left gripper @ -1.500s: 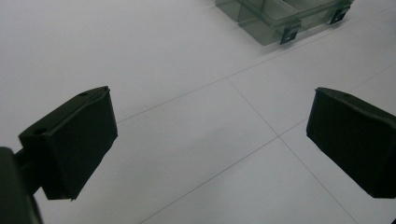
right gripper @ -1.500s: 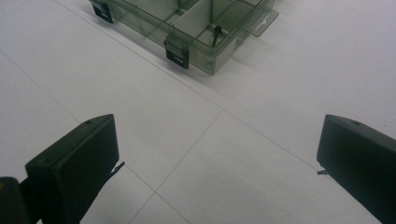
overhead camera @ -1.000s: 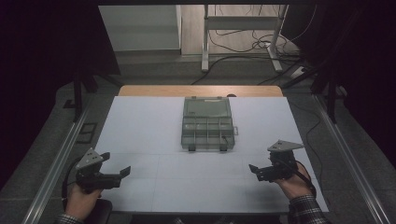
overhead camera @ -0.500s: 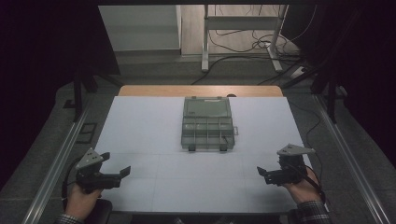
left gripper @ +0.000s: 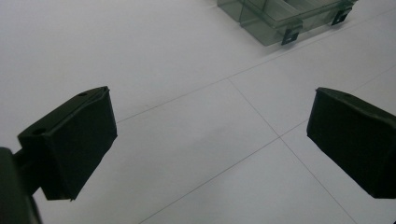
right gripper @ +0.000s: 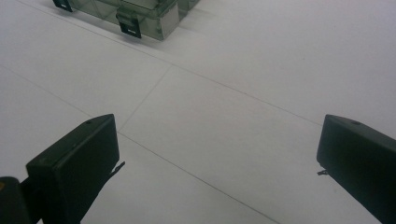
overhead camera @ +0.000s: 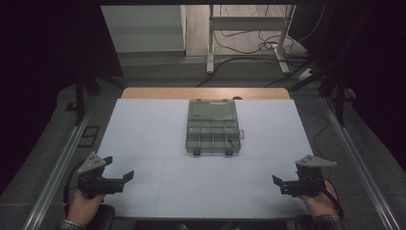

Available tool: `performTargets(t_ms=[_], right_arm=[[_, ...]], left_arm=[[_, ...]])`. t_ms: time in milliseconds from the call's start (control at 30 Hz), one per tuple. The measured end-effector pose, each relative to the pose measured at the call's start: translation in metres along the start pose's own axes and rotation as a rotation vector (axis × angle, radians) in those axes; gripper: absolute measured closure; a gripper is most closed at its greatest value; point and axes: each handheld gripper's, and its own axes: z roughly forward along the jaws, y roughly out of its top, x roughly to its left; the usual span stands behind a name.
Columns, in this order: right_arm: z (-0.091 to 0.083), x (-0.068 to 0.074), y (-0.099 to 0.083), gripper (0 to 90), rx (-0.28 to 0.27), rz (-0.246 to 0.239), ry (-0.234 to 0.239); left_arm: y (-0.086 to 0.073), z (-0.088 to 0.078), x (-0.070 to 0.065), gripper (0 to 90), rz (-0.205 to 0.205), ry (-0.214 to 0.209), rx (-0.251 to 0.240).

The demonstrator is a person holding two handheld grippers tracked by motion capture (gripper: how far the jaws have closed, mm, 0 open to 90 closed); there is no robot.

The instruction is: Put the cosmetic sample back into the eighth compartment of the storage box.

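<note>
A clear grey plastic compartment box (overhead camera: pixel 212 126) lies shut in the middle of the white table (overhead camera: pixel 143 129), its latches toward me. My left gripper (overhead camera: pixel 127 176) hovers at the near left corner, open and holding nothing. My right gripper (overhead camera: pixel 276 181) hovers at the near right corner, open too. In the left gripper view the box (left gripper: pixel 285 16) sits at the top right, far beyond the wide-apart jaws. The right gripper view has the box (right gripper: pixel 135 14) at the top left, with bare table between the jaws.
A wooden strip (overhead camera: pixel 206 93) runs along the table's far edge. Metal rails (overhead camera: pixel 57 167) flank both sides. Beyond the table stand a white cabinet (overhead camera: pixel 143 28) and a desk frame with cables (overhead camera: pixel 249 38) on the floor.
My right gripper has drawn back toward the near right corner and a little to the right. The left gripper has barely shifted. The box has not moved.
</note>
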Motion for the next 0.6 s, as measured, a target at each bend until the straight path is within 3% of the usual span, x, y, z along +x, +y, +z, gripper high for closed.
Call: performTargets(t_ms=[333, 600], right_arm=[[-0.011, -0.005, -0.01, 0.0, -0.033, 0.03, -0.025], [-0.011, -0.005, -0.01, 0.0, -0.012, 0.022, -0.038]], left_arm=[[0.0, 0.0, 0.0, 2.0, -0.004, 0.001, 0.0], [0.001, 0.001, 0.0, 2.0, -0.005, 0.0, 0.0]])
